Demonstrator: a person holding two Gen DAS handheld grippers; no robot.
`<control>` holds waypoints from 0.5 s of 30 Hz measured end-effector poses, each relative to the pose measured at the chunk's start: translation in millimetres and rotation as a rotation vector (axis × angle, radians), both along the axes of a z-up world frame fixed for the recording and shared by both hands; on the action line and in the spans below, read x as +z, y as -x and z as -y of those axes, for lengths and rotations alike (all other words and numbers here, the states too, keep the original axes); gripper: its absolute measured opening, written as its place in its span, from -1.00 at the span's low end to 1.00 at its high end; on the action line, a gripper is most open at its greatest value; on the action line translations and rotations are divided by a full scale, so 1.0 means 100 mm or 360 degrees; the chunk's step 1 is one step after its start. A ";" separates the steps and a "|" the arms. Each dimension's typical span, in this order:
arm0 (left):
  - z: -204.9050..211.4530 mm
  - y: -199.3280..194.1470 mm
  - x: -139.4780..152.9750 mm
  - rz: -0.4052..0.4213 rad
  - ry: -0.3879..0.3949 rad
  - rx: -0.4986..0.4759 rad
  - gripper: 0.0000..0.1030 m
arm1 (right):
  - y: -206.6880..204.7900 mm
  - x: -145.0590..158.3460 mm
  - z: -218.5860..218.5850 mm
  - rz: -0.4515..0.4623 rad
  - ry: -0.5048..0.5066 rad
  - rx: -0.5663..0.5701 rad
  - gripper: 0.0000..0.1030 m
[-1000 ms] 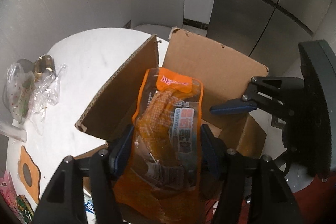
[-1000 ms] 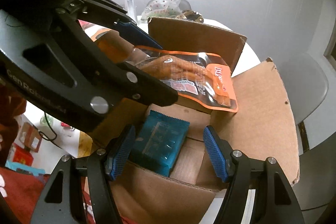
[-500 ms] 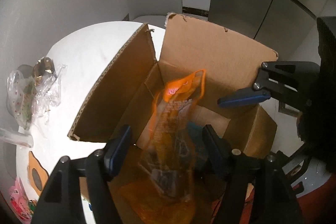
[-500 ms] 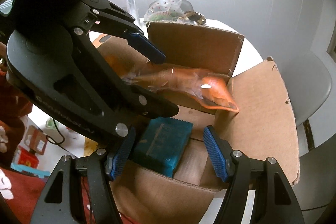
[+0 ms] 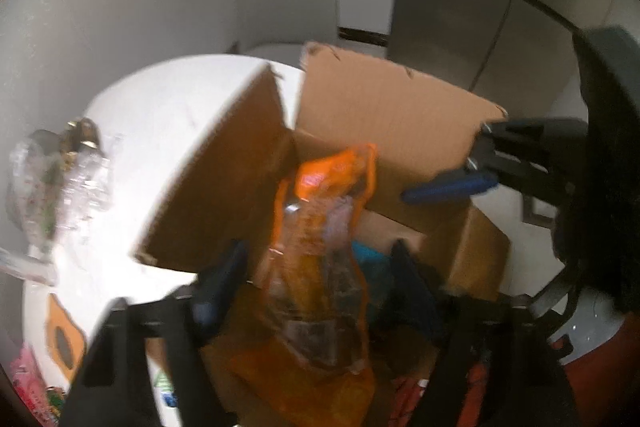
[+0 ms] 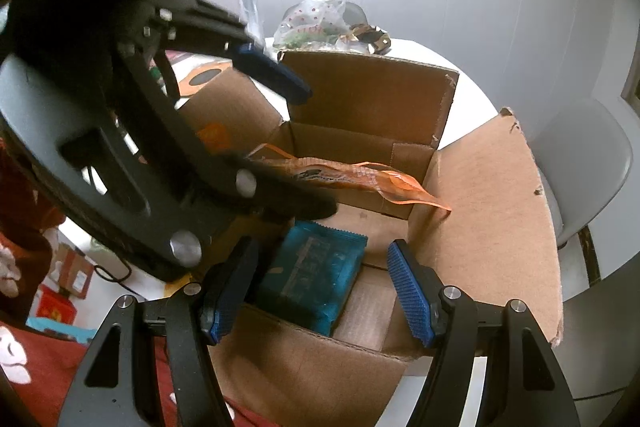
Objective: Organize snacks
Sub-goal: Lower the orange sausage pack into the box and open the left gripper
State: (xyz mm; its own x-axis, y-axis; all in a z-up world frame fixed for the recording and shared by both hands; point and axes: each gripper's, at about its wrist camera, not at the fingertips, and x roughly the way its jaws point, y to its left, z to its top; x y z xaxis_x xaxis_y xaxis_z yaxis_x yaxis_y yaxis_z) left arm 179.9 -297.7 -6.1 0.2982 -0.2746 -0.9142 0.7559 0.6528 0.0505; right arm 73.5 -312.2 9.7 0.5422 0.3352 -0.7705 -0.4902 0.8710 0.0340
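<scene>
My left tongs [image 5: 316,275] are closing with the orange snack bag [image 5: 320,259] between them, over the open cardboard box [image 5: 384,115]; blur hides whether the pads press it yet. Only the right view shows that bag edge-on, jutting out past the left tongs, and the teal packet [image 6: 312,275] lying in the box, just ahead of my right tongs [image 6: 316,287], released and empty. Left view alone catches the white surface [image 5: 160,131].

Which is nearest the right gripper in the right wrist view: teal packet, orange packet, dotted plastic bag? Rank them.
1. teal packet: in the cardboard box, just ahead of the right gripper, between its jaws.
2. orange packet: above the box, mid-frame.
3. dotted plastic bag: on the table beyond the box.
</scene>
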 end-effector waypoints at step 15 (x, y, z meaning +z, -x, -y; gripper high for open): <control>0.11 -0.03 -0.07 0.0024 -0.0167 -0.0057 -0.85 | 0.02 -0.01 0.01 -0.0009 -0.0011 0.0014 0.25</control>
